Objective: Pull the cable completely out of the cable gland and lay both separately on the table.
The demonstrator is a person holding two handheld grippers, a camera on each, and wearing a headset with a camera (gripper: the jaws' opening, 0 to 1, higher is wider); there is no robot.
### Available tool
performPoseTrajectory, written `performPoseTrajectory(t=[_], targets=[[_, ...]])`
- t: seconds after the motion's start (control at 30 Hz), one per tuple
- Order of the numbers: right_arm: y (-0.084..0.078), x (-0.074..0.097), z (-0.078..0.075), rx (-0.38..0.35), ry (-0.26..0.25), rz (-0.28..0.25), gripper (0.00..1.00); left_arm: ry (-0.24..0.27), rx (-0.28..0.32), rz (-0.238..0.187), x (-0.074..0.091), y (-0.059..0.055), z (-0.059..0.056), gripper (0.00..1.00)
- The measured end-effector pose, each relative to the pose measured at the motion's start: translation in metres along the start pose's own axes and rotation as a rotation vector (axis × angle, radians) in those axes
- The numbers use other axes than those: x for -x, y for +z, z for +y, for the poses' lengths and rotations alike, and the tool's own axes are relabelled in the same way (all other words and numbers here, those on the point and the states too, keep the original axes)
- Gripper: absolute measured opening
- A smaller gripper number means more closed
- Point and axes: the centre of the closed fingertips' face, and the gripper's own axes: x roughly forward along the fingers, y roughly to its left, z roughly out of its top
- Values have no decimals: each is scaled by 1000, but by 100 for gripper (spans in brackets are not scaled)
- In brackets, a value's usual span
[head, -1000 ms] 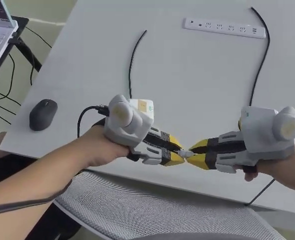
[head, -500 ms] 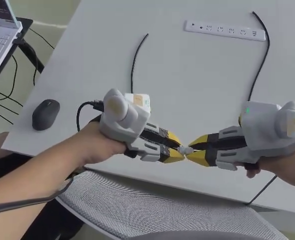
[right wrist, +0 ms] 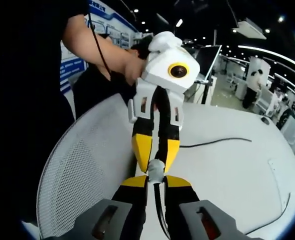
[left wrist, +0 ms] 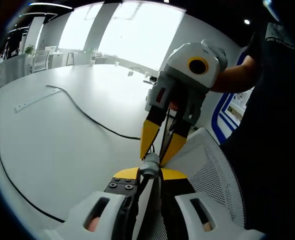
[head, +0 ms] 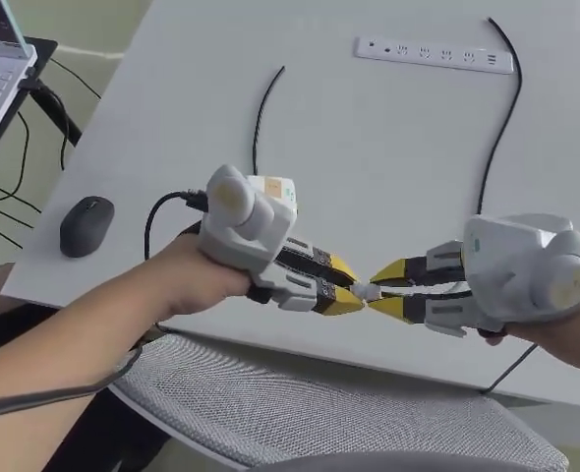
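Head view: mouse (head: 86, 225); right gripper view: cable (right wrist: 159, 205) meeting cable gland (right wrist: 156, 171).

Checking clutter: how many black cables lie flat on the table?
2: a loose cable at the far left, and a second cable curving past the power strip down the right side. Others may be hidden.

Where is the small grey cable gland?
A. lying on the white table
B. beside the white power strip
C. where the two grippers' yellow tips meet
C: the small grey cable gland sits in the air at the meeting tips of the left gripper and right gripper.
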Motion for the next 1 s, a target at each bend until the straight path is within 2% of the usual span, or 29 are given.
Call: performPoseTrajectory(t=[0.1, 0.23, 0.27, 0.33, 0.37, 0.4, 0.43, 0.47, 0.5, 0.57, 0.6, 0.63, 0.7, 0.73, 0.83, 0.9, 1.0], targets=[[-5, -1, -6, -19, 3, 5, 7, 10, -27, 11, -2, 1, 3, 15], [-5, 3, -10, -131, 15, -31, 8, 15, -55, 7, -2, 5, 5, 15], [-7, 4, -12, -187, 18, -36, 8, 20, -60, 5, -2, 7, 5, 15], [-15, 9, -16, -232, 14, -25, 9, 27, -78, -6, 0, 10, 6, 15], [-15, 10, -16, -250, 22, -35, 9, 33, -89, -6, 0, 11, 6, 15], [-14, 12, -16, -313, 30, -64, 9, 57, -128, -4, 1, 11, 10, 15], [-13, 14, -18, -359, 35, -92, 10, 53, -126, 1, 1, 10, 8, 15], [-7, 18, -18, -445, 69, -155, 12, 52, -130, 2, 1, 10, 6, 15], [-4, 21, -18, -513, 96, -193, 13, 53, -136, 1, 1, 10, 5, 15], [-4, 25, -26, -589, 103, -240, 11, 59, -159, 3, 0, 10, 6, 15], [-4, 26, -26, -644, 127, -252, 12, 61, -161, 4, 0, 10, 5, 15], [-8, 25, -24, -725, 168, -235, 13, 64, -163, 1, 0, 11, 6, 15], [-9, 24, -26, -740, 188, -244, 13, 71, -171, -2, 0, 12, 8, 15], [-8, 24, -26, -770, 211, -249, 13, 72, -172, -3, 0, 12, 8, 15], [1, 24, -20, -877, 314, -278, 16, 78, -194, 0, -1, 14, 9, 15], [-1, 21, -23, -857, 299, -274, 16, 78, -199, 3, -1, 14, 9, 15], [1, 18, -21, -869, 321, -265, 15, 79, -203, 4, -2, 15, 9, 15]])
